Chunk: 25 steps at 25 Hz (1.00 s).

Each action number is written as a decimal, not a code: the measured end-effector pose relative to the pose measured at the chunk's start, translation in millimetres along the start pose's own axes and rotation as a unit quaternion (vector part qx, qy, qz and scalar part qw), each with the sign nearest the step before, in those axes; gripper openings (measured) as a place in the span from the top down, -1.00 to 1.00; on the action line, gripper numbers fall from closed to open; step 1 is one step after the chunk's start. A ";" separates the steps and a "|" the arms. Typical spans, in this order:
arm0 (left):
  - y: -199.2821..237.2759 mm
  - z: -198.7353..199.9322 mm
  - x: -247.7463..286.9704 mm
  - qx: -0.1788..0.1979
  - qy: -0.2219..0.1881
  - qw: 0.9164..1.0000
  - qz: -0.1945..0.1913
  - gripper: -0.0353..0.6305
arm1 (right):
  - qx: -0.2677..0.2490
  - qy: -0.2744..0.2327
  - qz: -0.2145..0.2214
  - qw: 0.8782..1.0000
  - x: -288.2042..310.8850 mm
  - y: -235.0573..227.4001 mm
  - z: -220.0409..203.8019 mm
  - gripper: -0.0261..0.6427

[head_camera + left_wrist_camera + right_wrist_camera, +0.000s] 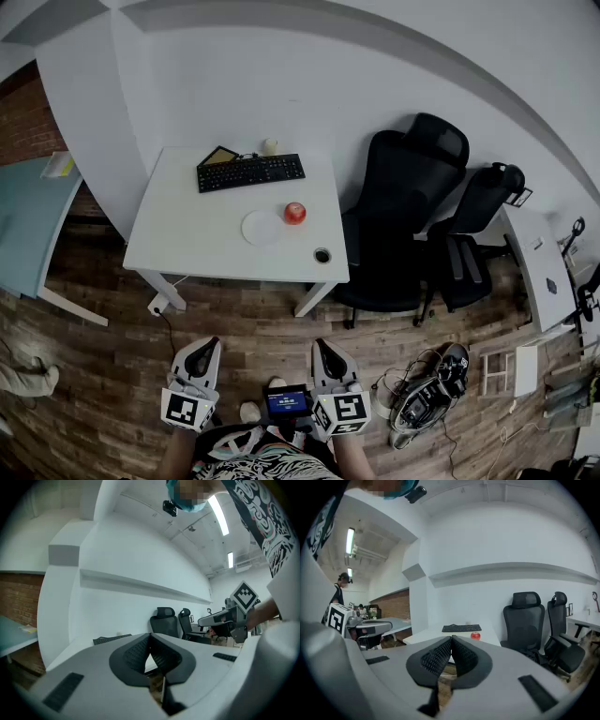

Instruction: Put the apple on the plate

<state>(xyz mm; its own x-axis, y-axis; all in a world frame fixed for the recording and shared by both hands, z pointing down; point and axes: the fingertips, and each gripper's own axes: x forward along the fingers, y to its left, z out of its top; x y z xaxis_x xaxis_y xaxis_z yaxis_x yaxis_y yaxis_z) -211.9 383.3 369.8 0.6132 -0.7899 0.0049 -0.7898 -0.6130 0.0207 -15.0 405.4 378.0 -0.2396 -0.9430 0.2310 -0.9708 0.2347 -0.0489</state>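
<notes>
A red apple lies on the white table, just right of a white plate. The apple shows small and far off in the right gripper view. Both grippers hang low over the wooden floor, well short of the table. My left gripper has its jaws closed tip to tip with nothing between them, as the left gripper view shows. My right gripper is likewise shut and empty.
A black keyboard lies at the table's back, a dark round hole near its front right corner. Two black office chairs stand right of the table. Cables and gear litter the floor at right. A blue table stands left.
</notes>
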 end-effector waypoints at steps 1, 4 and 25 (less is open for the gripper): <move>-4.7 2.2 -4.8 0.009 0.001 1.000 0.002 0.85 | 0.003 -0.002 0.000 1.000 -6.9 0.4 0.8 0.83; -17.6 7.9 -13.8 0.027 0.002 1.000 0.006 0.85 | 0.012 -0.008 0.001 1.000 -25.9 0.3 2.4 0.83; -106.1 38.7 14.3 0.055 -0.014 0.998 0.002 0.85 | 0.133 -0.104 0.142 0.975 -93.6 -48.0 14.0 0.83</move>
<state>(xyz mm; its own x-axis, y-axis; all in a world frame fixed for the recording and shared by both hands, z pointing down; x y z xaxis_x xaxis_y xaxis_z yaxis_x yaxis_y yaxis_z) -119.9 436.4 328.9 0.6109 -0.7914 -0.0232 -0.7897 -0.6070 -0.0896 54.0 479.1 345.1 -0.4696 -0.8824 -0.0289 -0.8256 0.4505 -0.3398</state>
